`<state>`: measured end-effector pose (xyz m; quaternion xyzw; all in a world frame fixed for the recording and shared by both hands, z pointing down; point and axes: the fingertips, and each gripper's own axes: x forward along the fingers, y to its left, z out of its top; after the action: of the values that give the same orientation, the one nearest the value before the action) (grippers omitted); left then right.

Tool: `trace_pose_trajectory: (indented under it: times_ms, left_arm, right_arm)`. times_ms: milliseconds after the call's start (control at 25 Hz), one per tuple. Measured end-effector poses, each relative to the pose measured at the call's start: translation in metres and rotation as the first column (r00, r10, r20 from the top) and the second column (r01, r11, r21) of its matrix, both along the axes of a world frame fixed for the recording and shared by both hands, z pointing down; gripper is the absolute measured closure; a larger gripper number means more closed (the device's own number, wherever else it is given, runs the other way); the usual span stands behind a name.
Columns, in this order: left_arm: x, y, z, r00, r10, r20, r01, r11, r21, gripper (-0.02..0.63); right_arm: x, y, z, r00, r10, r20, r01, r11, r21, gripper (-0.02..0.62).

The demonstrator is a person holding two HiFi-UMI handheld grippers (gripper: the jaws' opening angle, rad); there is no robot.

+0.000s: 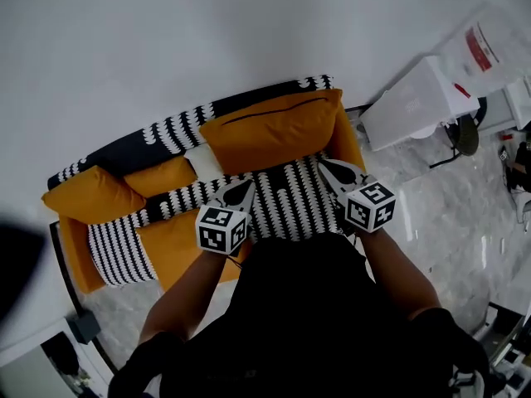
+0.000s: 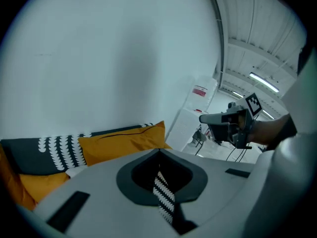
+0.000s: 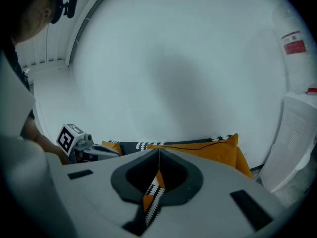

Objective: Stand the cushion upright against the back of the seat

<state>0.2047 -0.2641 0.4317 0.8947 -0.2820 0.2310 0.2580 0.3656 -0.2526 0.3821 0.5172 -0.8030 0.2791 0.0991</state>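
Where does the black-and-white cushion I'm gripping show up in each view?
Head view: black-and-white cushion at centre, between left gripper and right gripper.
Left gripper view: only a patterned strip pinched in the shut jaws, bottom centre.
Right gripper view: a patterned and orange edge in the shut jaws, bottom centre.
Shared landmark: the big orange cushion.

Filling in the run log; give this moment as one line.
left gripper: shut on patterned cushion | right gripper: shut on it | cushion: over sofa seat, not yet against back

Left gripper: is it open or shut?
Shut. The left gripper has its jaws pressed together, pinching a fold of the black-and-white cushion, as the left gripper view shows.
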Motion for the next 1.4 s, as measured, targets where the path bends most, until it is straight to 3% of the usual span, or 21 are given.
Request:
trace_pose_trajectory:
  times_ms: [320,800,1040,1400]
  left_arm:
    - [0.022,0.023,-0.018,0.998,0.054,-0.041,-0.053,0.998,0.028,0.591]
    - [0.011,0.050,-0.055,0.995,-0.077,-0.059,0.083,0.989,0.122,0.591]
    - [0.013,0.114,-0.061,0.980,-0.190,-0.066,0.197,0.972,0.126,0.591]
    - [0.006,0.251,-0.051,0.952,-0.301,-0.053,0.305,0.944,0.127,0.591]
  right_arm:
    - [0.003,0.038,-0.012,1.000,0.019,-0.019,-0.018,1.000,0.018,0.558]
    - [0.001,0.094,-0.020,0.999,-0.043,0.017,0.042,0.999,0.025,0.557]
    - [0.012,0.154,-0.029,0.993,-0.107,0.048,0.105,0.993,0.056,0.557]
    - [0.011,0.266,0.003,0.977,-0.188,0.104,0.187,0.982,0.026,0.557]
